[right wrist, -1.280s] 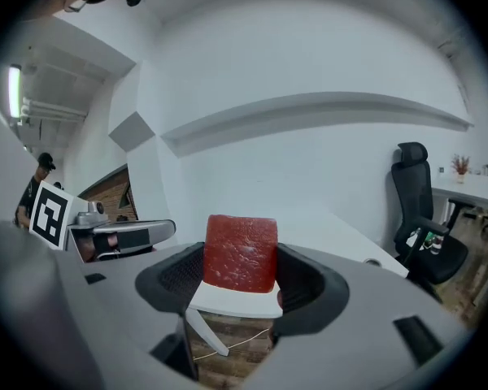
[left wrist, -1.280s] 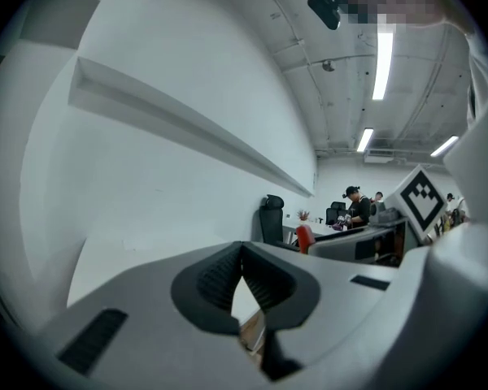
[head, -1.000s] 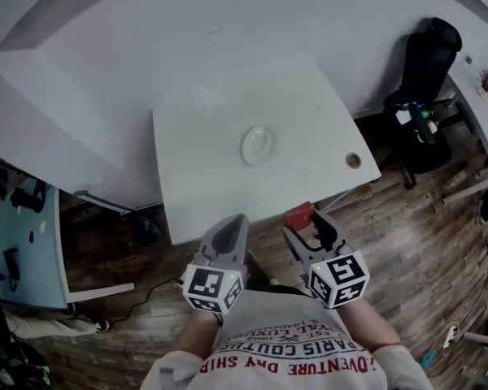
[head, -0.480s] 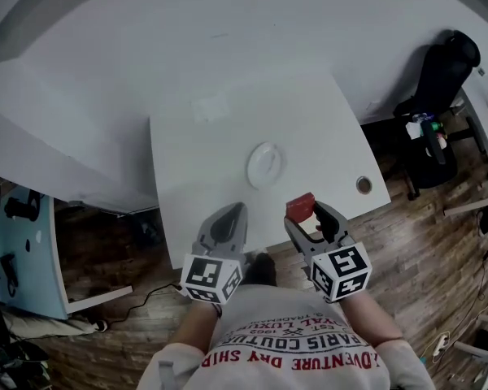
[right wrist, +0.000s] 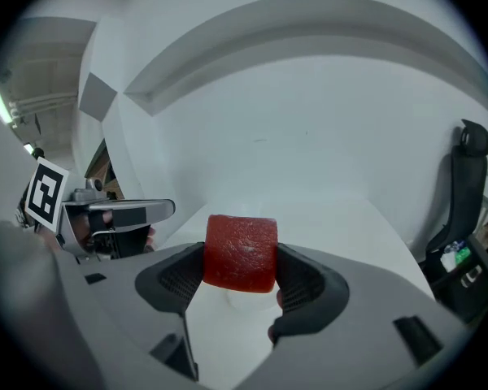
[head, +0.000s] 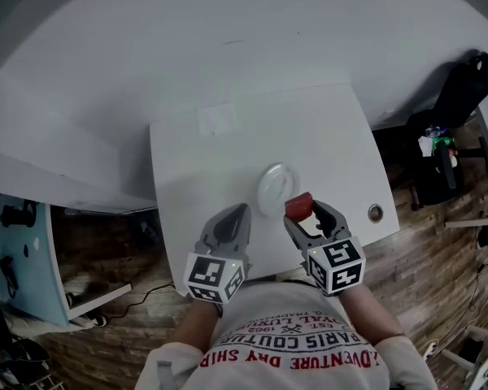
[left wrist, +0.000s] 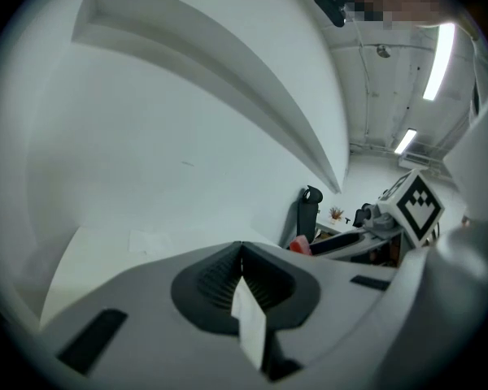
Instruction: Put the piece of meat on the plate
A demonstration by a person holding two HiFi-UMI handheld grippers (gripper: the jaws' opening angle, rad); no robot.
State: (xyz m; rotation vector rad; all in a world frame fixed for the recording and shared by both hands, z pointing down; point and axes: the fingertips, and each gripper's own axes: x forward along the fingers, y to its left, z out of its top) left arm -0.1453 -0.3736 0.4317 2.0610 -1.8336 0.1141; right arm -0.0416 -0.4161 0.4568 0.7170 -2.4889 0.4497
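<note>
Our right gripper clamps the red meat chunk at 4 o'clock of the white plate, ready to lower; left gripper, jaws together, idles at 7 o'clock

White red-lettered T-shirt; left claw and right claw are grey.

One plate, one meat piece, one table

Table: white, rectangular.
Plate: white, on the table, just beside the right gripper.
Paper patch: farther off.
</note>
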